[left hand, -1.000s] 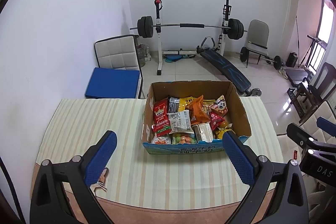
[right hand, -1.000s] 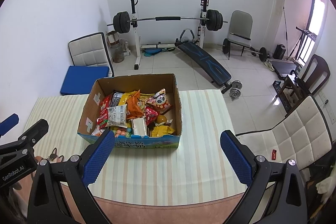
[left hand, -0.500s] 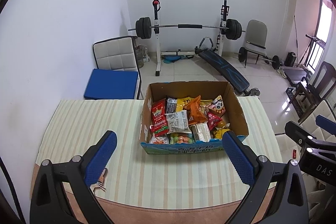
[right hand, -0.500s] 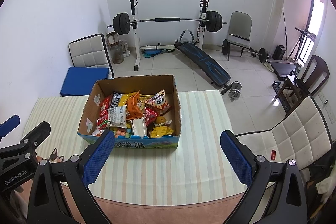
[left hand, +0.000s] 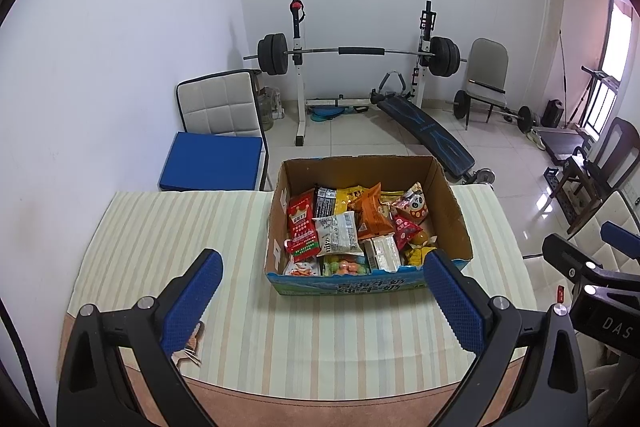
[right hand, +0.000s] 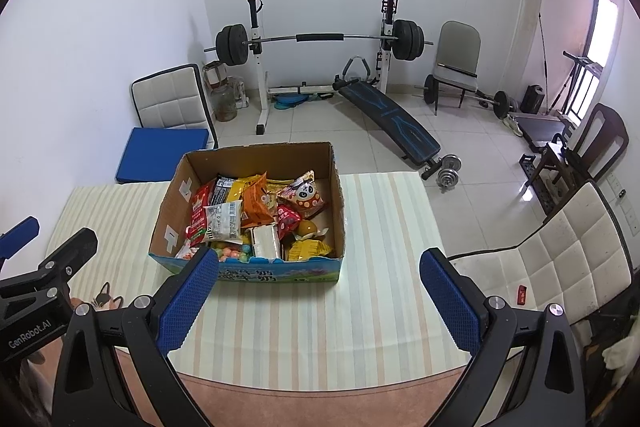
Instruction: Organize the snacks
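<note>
Two grippers hang wide apart and hold nothing, above the near edge of the table (left hand: pixel 160 227). Over the last second the views have shifted only slightly: the box (left hand: pixel 368 281) sits a little lower and more central in the left view, and neither tool has closed or reached in. That settles nothing about progress.

From the left: the left gripper (left hand: pixel 320 295) frames bare striped cloth and the box front; the right gripper (right hand: pixel 320 291) stands before the box's near wall.

The box rests mid-table, open-topped. The snacks (left hand: pixel 340 231) lie inside in a loose, overlapping heap: red, white, orange and yellow packets, with coloured sweets at the front. None lies on the cloth.
</note>
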The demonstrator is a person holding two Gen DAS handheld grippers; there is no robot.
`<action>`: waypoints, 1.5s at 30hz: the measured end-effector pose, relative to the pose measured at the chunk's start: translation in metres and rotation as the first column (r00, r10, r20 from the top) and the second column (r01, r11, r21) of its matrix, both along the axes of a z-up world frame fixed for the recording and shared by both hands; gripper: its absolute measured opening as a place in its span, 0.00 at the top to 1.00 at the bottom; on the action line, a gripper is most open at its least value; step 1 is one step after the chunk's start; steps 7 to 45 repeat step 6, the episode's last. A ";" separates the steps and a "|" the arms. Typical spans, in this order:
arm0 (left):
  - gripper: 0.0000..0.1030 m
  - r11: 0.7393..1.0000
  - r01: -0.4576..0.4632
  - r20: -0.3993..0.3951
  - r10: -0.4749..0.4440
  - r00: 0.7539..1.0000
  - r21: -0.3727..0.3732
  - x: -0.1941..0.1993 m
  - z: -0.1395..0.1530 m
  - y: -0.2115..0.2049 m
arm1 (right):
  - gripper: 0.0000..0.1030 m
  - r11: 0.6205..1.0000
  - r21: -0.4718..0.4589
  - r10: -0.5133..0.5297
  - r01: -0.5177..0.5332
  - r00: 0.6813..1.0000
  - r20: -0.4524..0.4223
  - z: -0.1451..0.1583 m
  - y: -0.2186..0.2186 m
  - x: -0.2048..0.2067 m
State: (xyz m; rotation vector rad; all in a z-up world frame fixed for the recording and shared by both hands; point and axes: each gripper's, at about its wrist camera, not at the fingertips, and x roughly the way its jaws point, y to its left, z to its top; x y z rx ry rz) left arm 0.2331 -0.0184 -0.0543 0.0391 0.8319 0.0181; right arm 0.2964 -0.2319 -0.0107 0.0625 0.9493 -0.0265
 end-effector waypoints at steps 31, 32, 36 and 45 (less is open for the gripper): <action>0.00 1.000 0.003 -0.002 -0.003 1.000 -0.004 0.001 0.001 0.000 | 0.00 1.000 -0.003 0.001 -0.001 1.000 0.003 0.001 0.001 -0.001; 0.00 1.000 0.003 -0.002 -0.003 1.000 -0.004 0.001 0.001 0.000 | 0.00 1.000 -0.003 0.001 -0.001 1.000 0.003 0.001 0.001 -0.001; 0.00 1.000 0.003 -0.002 -0.003 1.000 -0.004 0.001 0.001 0.000 | 0.00 1.000 -0.003 0.001 -0.001 1.000 0.003 0.001 0.001 -0.001; 0.00 1.000 0.003 -0.002 -0.003 1.000 -0.004 0.001 0.001 0.000 | 0.00 1.000 -0.003 0.001 -0.001 1.000 0.003 0.001 0.001 -0.001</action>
